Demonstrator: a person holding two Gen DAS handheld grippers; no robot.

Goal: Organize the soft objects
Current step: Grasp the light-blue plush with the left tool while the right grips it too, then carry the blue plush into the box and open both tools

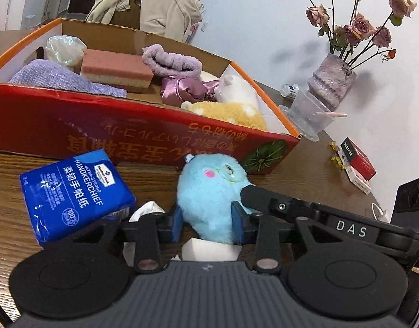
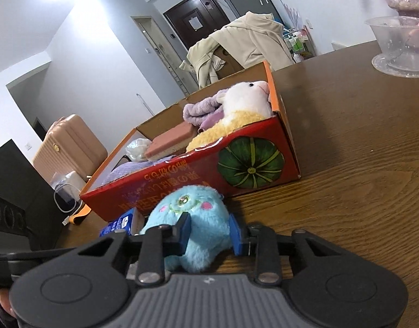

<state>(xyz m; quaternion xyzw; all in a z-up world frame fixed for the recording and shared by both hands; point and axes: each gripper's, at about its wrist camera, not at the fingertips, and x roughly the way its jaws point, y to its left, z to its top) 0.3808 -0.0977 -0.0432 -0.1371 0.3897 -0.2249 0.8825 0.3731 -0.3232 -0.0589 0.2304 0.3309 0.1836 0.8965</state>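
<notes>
Much of what lies around the red box [image 1: 143, 134] is covered, cropped or too small for you to read.

Below the box, your left gripper [image 1: 206, 222] covers the lower body of the blue plush [image 1: 209, 191], and the white tissue [image 1: 146, 209] beside it shows only in scraps. Inside the box, the yellow plush [image 1: 236, 113] sits half behind the front wall. In the right wrist view the tissue pack [image 2: 119, 224] peeks out as one corner, and the clear cup [image 2: 400, 46] far right of the box is cut by the edge.
</notes>
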